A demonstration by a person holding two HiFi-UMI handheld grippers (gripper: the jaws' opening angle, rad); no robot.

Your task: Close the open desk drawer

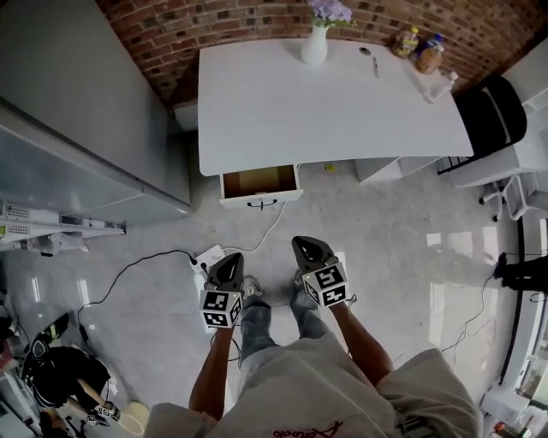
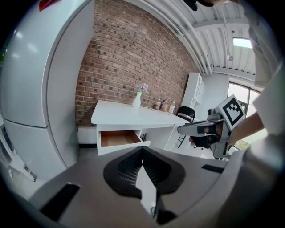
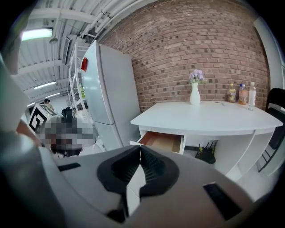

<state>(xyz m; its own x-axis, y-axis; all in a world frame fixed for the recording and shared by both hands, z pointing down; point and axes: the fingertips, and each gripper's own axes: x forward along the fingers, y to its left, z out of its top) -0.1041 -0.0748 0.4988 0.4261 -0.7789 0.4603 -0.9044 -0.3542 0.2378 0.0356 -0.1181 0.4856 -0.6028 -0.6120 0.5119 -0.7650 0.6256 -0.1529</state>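
A red brick wall (image 1: 257,21) backs a white desk (image 1: 325,128) on a pale, glossy floor, with a grey fridge (image 1: 77,111) to its left. The desk drawer (image 1: 259,181) stands pulled out under the desk's left end, its wooden inside bare.

From the head view we see the dark handle on the drawer front, a white power strip (image 1: 208,256) and its black cable on the floor, and a black chair (image 1: 490,115) at the desk's right. There, the left gripper (image 1: 229,261) and the right gripper (image 1: 306,248) are held side by side, well apart from the drawer.

Only the gripper views show the jaws: each pair is pressed together with nothing between. The left gripper view also catches the right gripper from the side. The right gripper view alone shows dark things under the desk (image 3: 205,153), plus the vase (image 3: 195,94) and bottles (image 3: 241,94) on top.
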